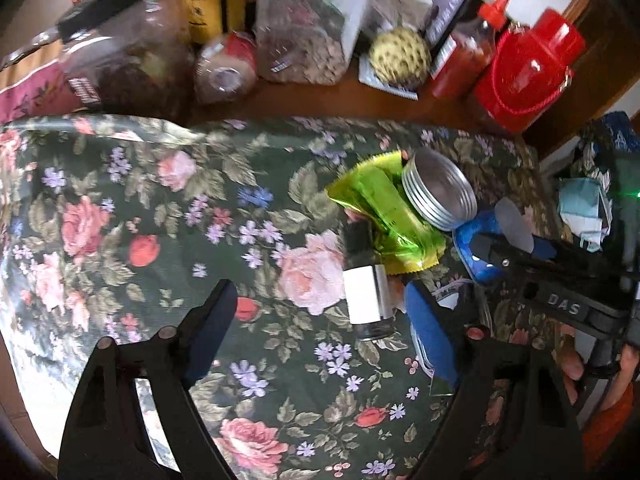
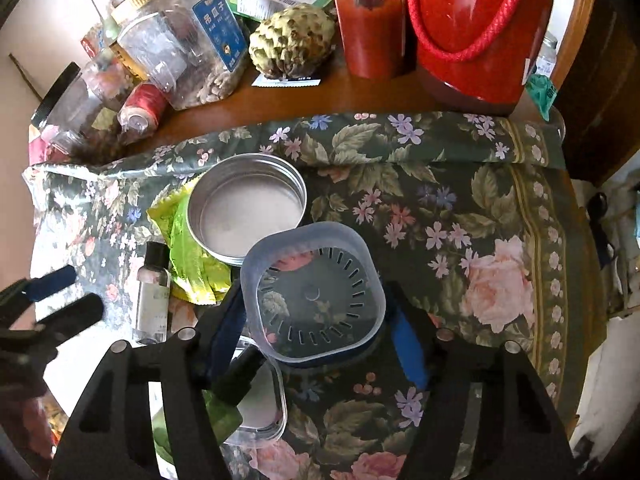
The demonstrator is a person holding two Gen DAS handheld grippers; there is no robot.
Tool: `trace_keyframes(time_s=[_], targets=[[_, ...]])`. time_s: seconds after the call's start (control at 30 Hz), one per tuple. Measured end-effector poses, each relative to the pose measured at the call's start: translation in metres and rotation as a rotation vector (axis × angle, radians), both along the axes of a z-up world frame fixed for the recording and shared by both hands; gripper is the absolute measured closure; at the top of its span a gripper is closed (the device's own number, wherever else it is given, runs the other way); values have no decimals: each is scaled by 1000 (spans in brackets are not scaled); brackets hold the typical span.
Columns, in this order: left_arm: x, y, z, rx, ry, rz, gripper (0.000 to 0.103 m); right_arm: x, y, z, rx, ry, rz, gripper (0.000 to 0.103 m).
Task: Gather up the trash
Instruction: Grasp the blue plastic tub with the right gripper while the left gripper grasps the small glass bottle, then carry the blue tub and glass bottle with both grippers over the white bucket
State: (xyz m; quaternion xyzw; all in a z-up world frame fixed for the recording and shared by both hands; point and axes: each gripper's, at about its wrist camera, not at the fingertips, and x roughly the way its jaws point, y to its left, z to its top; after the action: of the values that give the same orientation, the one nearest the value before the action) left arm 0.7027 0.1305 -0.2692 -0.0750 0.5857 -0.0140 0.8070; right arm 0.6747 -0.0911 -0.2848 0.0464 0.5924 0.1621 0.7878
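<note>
- Clear plastic tub (image 2: 316, 294) clamped between right gripper (image 2: 320, 328) pads, just beside round tin (image 2: 246, 206).
- Green wrapper (image 1: 386, 216) and small bottle (image 1: 366, 300) touching beside that tin.
- Left gripper (image 1: 324, 332) jaws apart, empty, near the bottle.

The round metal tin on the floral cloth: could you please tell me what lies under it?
A crumpled green wrapper lies partly under the metal tin's left edge. How far it extends beneath is hidden.

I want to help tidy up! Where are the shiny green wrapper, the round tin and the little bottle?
green wrapper (image 1: 380, 216), left wrist view, middle of the crinkled foil.
round tin (image 2: 248, 216), right wrist view, its pale inside bottom.
little bottle (image 2: 152, 300), right wrist view, its clear body.
</note>
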Motion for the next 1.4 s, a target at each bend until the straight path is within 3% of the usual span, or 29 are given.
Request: trace_keyframes(time_s=[0.47, 0.53, 0.67, 0.8, 0.93, 1.2, 1.4], targets=[[17, -24, -33, 5, 96, -29, 56, -26, -24, 49, 40, -116, -45, 42], [17, -26, -33, 27, 86, -31, 58, -31, -26, 54, 34, -133, -48, 42], [19, -36, -36, 78, 71, -32, 75, -38, -27, 64, 29, -159, -53, 42], [23, -53, -36, 84, 81, -47, 75, -49, -39, 77, 35, -184, -59, 43], [5, -59, -13, 79, 33, -17, 75, -61, -51, 91, 43, -217, -61, 43], [-40, -74, 62, 60, -137, 73, 76, -96, -81, 128, 76, -308, -29, 43], [-103, -84, 127, 64, -289, 163, 76, -127, -106, 158, 131, -379, 31, 43]])
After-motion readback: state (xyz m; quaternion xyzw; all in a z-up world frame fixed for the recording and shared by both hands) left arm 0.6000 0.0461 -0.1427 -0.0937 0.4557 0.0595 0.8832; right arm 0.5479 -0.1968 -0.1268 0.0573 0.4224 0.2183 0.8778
